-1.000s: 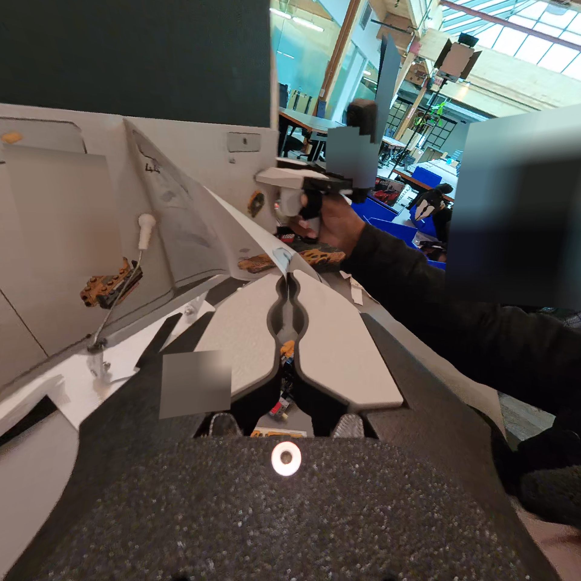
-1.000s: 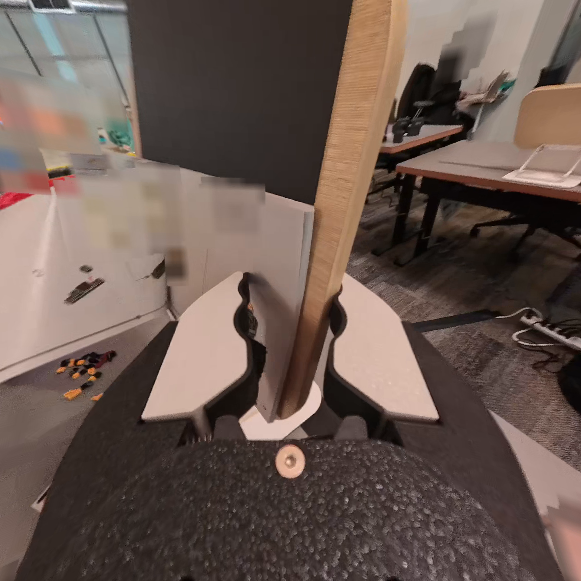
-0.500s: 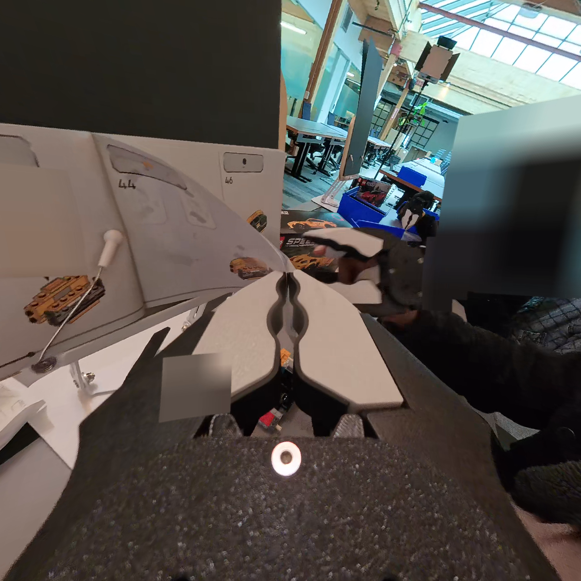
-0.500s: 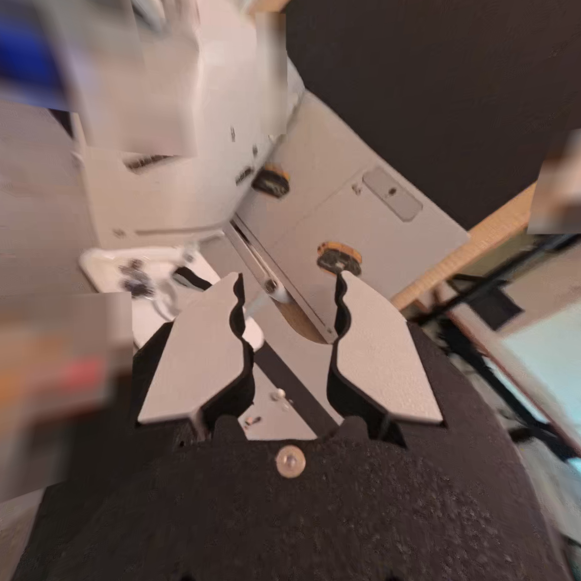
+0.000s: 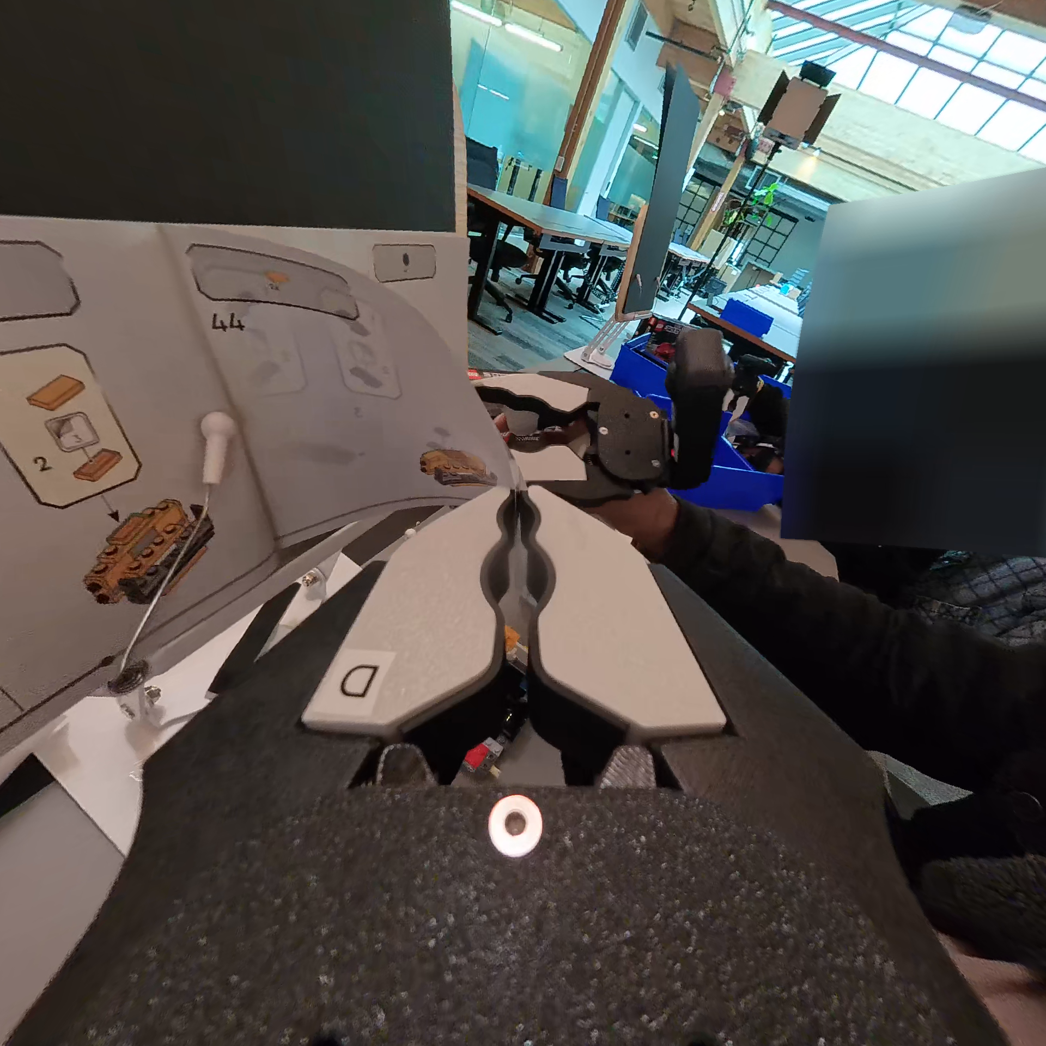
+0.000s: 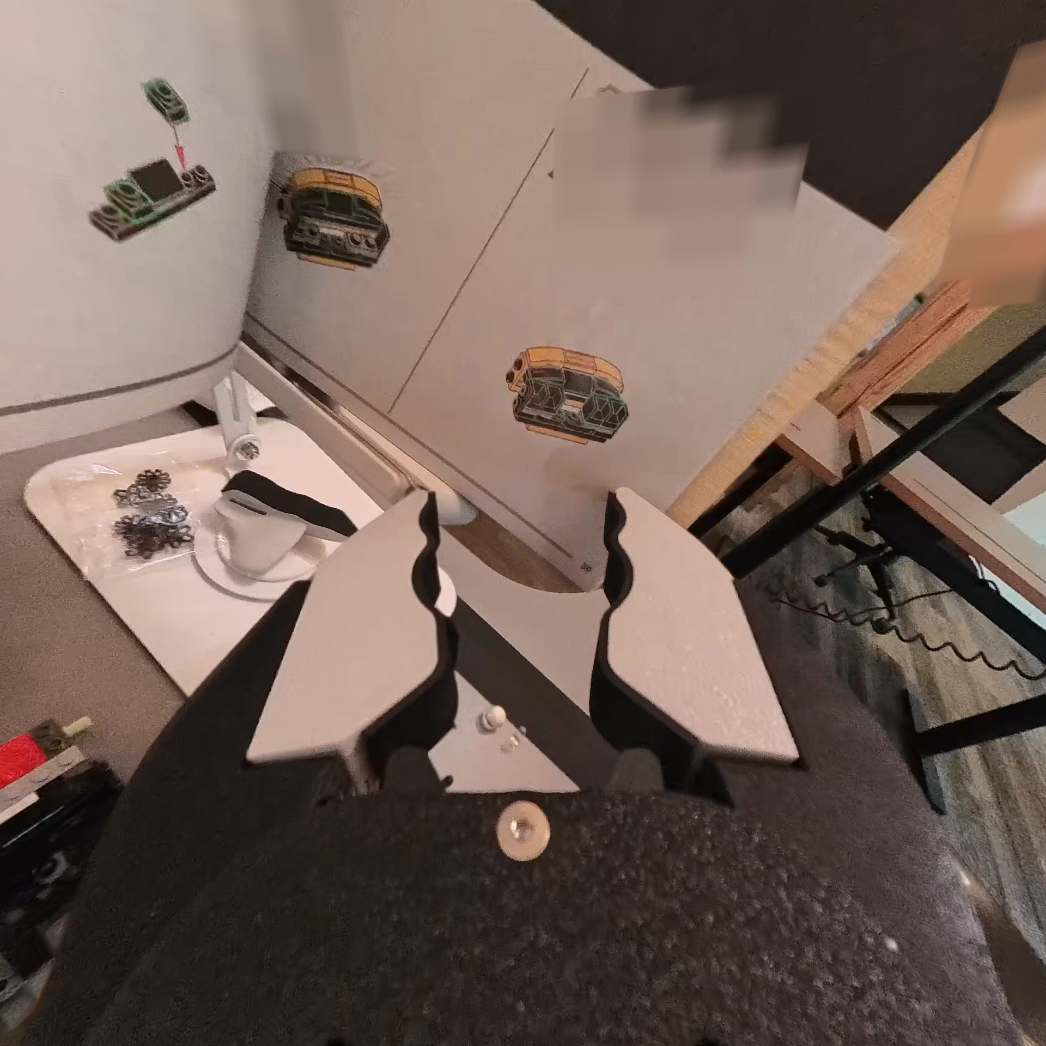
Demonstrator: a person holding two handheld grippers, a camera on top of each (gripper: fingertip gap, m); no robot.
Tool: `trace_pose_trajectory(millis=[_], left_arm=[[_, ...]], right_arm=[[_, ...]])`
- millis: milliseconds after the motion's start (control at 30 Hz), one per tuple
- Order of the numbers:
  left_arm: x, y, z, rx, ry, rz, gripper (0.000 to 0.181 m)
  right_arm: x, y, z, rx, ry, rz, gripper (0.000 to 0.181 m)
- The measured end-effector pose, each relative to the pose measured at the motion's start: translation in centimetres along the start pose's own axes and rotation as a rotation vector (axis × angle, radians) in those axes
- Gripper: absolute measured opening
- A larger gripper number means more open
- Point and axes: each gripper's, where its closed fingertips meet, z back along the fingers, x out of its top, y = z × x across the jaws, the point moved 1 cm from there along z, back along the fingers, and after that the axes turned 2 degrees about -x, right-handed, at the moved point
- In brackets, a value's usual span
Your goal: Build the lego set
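The instruction booklet (image 5: 283,368) stands open on a white stand. My left gripper (image 5: 516,501) is shut on the free edge of a curled page and holds it lifted. Small Lego pieces (image 5: 481,755) lie on the table beneath its jaws. My right gripper (image 6: 521,504) is open and empty, pointing at the booklet's right page (image 6: 566,283), close to its lower edge. It also shows in the left wrist view (image 5: 526,407), held by a hand just beyond the lifted page. A partly built black, grey and red Lego model (image 6: 34,764) sits at the lower left.
The stand's white base plate (image 6: 170,622) carries a clear bag of black gear-like parts (image 6: 147,515). A white-tipped wire page holder (image 5: 212,447) rests on the left page. A wooden backboard edge (image 6: 821,339) stands behind the booklet. Blue bins (image 5: 736,481) sit far right.
My right gripper came away from the booklet's right edge and wooden board, swung round, and now faces the right page, open. My left gripper stays shut on the page, now curled further left.
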Motion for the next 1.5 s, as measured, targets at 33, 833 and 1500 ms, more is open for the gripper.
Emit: trace_pose_trajectory(millis=[33, 833, 1500], left_arm=[[0.1, 0.1, 0.1, 0.002, -0.006, 0.003, 0.0], [5.8, -1.9, 0.7, -0.125, -0.256, 0.026, 0.039], [-2.4, 13.5, 6.0, 0.417, -0.343, 0.106, 0.003]], right_arm=[[0.5, 0.4, 0.5, 0.021, -0.027, 0.0, 0.056], [10.7, 9.8, 10.1, -0.172, -0.517, 0.226, 0.0], [15.3, 16.3, 5.3, 0.283, -0.366, -0.124, 0.0]])
